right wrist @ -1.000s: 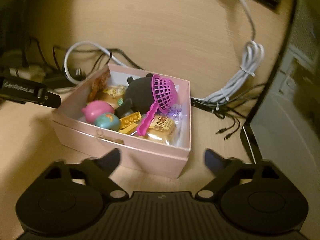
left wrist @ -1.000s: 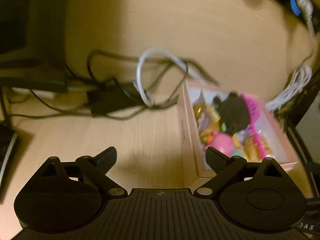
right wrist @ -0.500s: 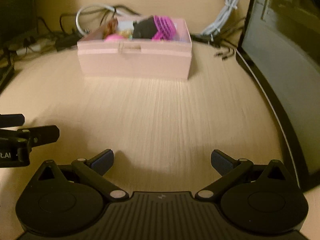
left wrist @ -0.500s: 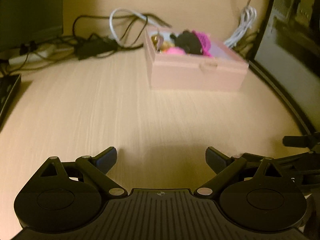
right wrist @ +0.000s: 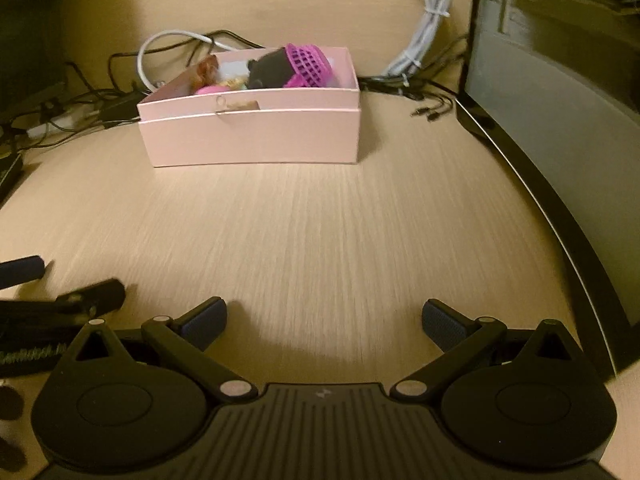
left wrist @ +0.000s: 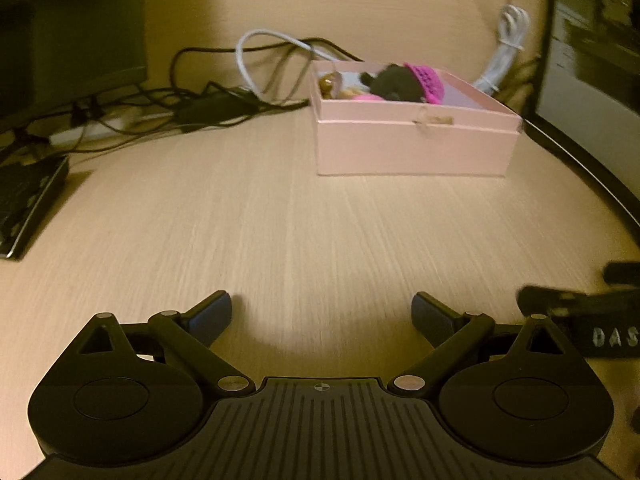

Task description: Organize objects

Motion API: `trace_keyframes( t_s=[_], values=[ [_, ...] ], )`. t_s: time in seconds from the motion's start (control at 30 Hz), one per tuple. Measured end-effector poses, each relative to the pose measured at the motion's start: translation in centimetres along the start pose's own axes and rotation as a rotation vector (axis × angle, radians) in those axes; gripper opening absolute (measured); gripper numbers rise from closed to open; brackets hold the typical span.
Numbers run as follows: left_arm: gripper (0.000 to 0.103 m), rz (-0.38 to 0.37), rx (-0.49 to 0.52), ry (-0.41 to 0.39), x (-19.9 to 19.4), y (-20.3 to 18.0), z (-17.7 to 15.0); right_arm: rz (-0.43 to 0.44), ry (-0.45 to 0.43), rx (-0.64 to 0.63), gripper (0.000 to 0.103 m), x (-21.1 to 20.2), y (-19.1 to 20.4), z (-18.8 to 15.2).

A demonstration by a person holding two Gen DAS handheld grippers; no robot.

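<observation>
A pale wood-grain desk (right wrist: 320, 220) stretches ahead of me under dim, yellowish light, its near half bare. At the far side sits the open pink cardboard box (right wrist: 252, 136) (left wrist: 412, 144), heaped with small toys: a black plush toy (right wrist: 266, 70) (left wrist: 394, 80) and a magenta plastic mesh basket (right wrist: 308, 66) (left wrist: 426, 80) rise above its rim. Behind the box a tangle of black and white cables (left wrist: 248, 76) (right wrist: 168, 52) sprawls across the desk, and a bundled white cord (right wrist: 424, 36) lies off to the right. A dark monitor panel (right wrist: 560, 100) walls in the right edge; a black flat device (left wrist: 28, 200) lies at the left edge.

My left claw (left wrist: 322, 316) and my right claw (right wrist: 324, 320) both hang low over the bare desk with jaws spread wide, holding nothing, side by side and well apart from the box. A second ago both were close above the box; now the box stands far ahead.
</observation>
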State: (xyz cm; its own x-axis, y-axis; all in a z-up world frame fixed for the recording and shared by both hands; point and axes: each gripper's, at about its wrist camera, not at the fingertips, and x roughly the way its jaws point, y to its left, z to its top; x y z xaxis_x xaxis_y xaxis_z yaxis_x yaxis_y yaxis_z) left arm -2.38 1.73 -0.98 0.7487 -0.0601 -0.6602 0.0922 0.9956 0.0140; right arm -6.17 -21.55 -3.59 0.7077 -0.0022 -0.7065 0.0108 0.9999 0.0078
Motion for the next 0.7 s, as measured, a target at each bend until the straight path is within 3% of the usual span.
trace_keyframes(
  t_s=[0.23, 0.7],
  values=[
    [0.1, 0.038, -0.025, -0.033, 0.9, -1.0, 0.4, 0.006, -0.092, -0.006, 0.103, 1.2, -1.0, 0.2],
    [0.101, 0.032, -0.026, -0.033, 0.9, -1.0, 0.5, -0.008, -0.092, 0.006, 0.103, 1.6, -1.1, 0.5]
  ],
)
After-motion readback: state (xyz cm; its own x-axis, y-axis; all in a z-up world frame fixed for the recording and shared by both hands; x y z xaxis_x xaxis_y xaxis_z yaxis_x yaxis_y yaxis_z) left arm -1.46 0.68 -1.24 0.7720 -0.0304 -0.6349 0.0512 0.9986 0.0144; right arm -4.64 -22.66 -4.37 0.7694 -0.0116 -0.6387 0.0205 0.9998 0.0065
